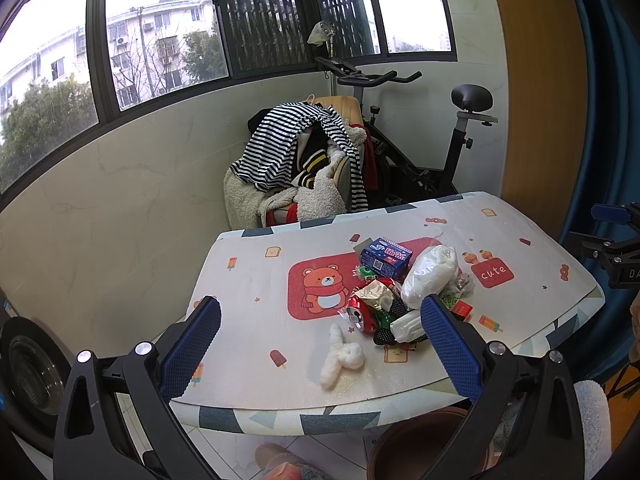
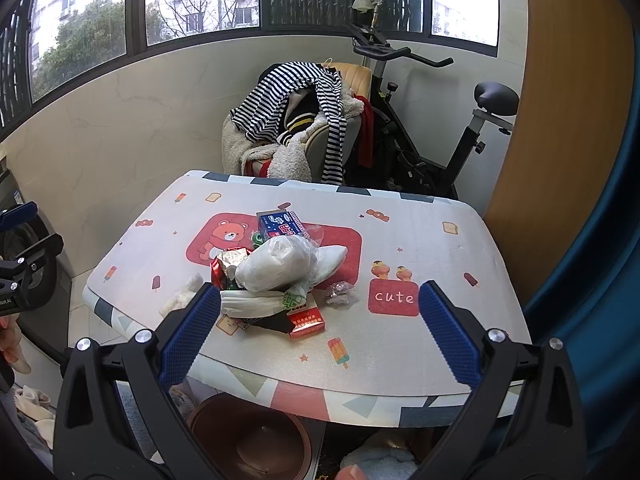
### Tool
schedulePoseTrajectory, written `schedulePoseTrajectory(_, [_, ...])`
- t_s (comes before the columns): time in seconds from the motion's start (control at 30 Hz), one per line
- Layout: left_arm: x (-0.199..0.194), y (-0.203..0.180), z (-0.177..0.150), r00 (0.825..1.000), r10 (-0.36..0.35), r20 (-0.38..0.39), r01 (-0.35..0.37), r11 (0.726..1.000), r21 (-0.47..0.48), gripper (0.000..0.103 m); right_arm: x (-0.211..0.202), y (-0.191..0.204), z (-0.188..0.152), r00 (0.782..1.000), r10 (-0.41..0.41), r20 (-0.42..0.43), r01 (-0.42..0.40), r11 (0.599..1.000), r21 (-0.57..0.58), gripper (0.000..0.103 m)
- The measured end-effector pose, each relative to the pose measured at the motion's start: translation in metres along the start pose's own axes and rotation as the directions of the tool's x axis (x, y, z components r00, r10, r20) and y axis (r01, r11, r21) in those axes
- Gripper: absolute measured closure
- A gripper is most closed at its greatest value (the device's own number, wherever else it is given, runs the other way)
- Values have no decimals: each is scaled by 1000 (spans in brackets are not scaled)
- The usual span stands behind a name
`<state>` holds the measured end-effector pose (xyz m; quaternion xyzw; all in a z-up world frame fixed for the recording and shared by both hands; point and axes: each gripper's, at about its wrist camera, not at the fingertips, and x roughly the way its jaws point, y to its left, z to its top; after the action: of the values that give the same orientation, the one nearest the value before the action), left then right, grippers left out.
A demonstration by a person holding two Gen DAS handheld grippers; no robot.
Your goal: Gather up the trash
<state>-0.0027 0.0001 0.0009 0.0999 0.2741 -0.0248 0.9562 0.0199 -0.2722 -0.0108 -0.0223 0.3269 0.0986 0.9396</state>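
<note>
A pile of trash lies on the table (image 1: 256, 280): a blue carton (image 1: 385, 257), a white plastic bag (image 1: 430, 274), a crushed red can (image 1: 360, 312), a white tissue wad (image 1: 340, 360). In the right wrist view I see the bag (image 2: 276, 264), the carton (image 2: 280, 225), a red cigarette pack (image 2: 306, 322) and a clear wrapper (image 2: 340, 294). My left gripper (image 1: 320, 344) is open and empty, above the table's near edge. My right gripper (image 2: 316, 332) is open and empty, near the front edge.
A brown bin (image 2: 250, 436) stands on the floor below the table's front edge; it also shows in the left wrist view (image 1: 416, 448). A chair heaped with clothes (image 1: 304, 160) and an exercise bike (image 1: 440, 148) stand behind the table. A washing machine (image 1: 28, 376) is at the left.
</note>
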Motion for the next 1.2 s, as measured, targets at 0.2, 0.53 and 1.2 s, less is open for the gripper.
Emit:
schedulePoseTrajectory(0.2, [-5,2,-1,1000,-3,0,3,1000,2,5,0,0,0,1000,0,1,0,1000,0,6])
schedulePoseTrajectory(0.53, [-6,2,-1,1000,-3,-1,3,1000,1,5,3,0,0,1000,-2,-1,2,1000,-3,6])
schedulePoseTrajectory(1.2, [36,15,-23,996,-59,-70,57,998,-32,5,25,0,-16,998,69,-4,-69,998,-13,5])
